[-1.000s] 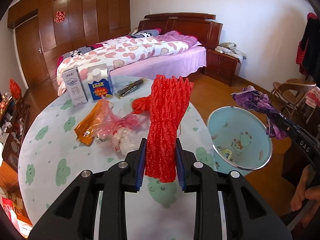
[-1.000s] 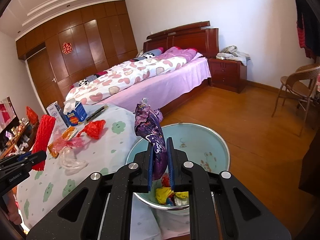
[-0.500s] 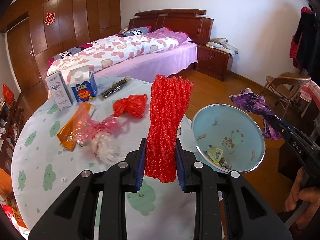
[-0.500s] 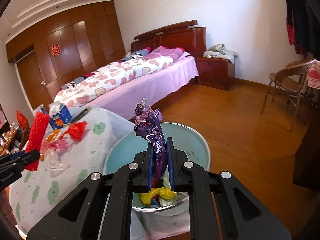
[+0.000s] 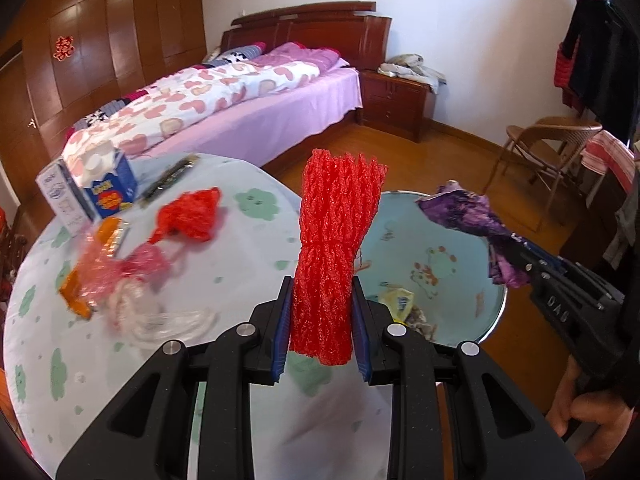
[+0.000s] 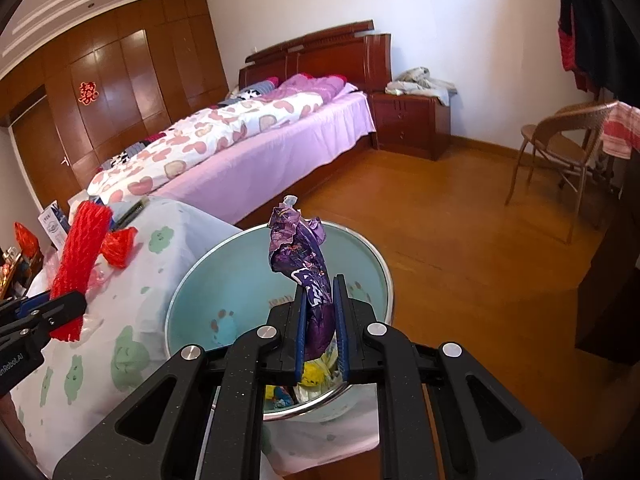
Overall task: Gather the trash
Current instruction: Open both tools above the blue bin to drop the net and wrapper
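My left gripper (image 5: 321, 322) is shut on a bundle of red foam netting (image 5: 334, 240), held upright above the table's right edge beside the basin. The light blue basin (image 5: 472, 240) holds some trash at its bottom, a yellow wrapper among it. My right gripper (image 6: 320, 320) is shut on a crumpled purple wrapper (image 6: 304, 256) and hangs over the basin (image 6: 240, 280). From the left wrist view the purple wrapper (image 5: 468, 216) and right gripper (image 5: 516, 268) show above the basin's right rim. The red netting (image 6: 80, 256) appears at left in the right wrist view.
On the table (image 5: 240, 292) with its cloud-print cloth lie a red bag (image 5: 188, 216), pink and clear plastic (image 5: 120, 272), an orange wrapper (image 5: 74, 300), a blue carton (image 5: 106, 186) and a white box (image 5: 58, 200). A bed (image 5: 240, 108), nightstand (image 5: 396, 96) and chair (image 5: 556, 148) stand beyond.
Both grippers moved toward the basin and a little lower. The basin now lies closer under the purple wrapper, and the red netting has shifted right, toward the basin's rim. Grips unchanged.
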`<state>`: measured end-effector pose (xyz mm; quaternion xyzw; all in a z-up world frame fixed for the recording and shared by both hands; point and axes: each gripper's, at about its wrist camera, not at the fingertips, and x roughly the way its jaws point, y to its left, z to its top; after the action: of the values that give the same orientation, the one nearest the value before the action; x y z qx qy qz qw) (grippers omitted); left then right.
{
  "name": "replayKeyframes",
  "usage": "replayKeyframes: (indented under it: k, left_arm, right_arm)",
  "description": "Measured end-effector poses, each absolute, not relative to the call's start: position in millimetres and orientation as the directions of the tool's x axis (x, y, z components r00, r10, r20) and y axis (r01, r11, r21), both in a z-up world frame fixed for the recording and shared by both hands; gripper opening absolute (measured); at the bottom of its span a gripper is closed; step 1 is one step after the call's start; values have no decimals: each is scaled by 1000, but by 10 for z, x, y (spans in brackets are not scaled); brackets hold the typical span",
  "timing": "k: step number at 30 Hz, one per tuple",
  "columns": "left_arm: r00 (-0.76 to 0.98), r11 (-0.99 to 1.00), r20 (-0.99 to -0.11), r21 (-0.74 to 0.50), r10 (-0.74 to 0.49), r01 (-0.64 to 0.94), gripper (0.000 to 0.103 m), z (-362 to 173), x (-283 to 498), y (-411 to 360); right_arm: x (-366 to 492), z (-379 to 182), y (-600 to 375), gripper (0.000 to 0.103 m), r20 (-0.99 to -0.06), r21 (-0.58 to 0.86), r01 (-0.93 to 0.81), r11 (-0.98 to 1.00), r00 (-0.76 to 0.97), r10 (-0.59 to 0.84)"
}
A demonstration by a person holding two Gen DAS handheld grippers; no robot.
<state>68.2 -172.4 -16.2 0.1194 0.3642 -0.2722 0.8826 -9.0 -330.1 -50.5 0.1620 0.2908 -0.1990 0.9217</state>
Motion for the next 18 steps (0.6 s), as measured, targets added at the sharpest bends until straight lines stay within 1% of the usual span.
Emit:
replayKeyframes:
  k: [9,17,18]
  left_arm:
    - [515,799,-753,-23,-409,601,27,-342,772,-2042]
    - [496,791,-771,-16,-399,612,27,-446,825,-2185]
    - [497,791,-772,-12,-396,612,29,-452,829,-2193]
  right_arm:
    - [-46,-684,-3382,13,-639,189,462,866,728,-249]
    - [1,-775,-3457,15,-658,219,442,870,725,-203]
    - [2,-777,-3458,15,-659,221,440,871,725,-199]
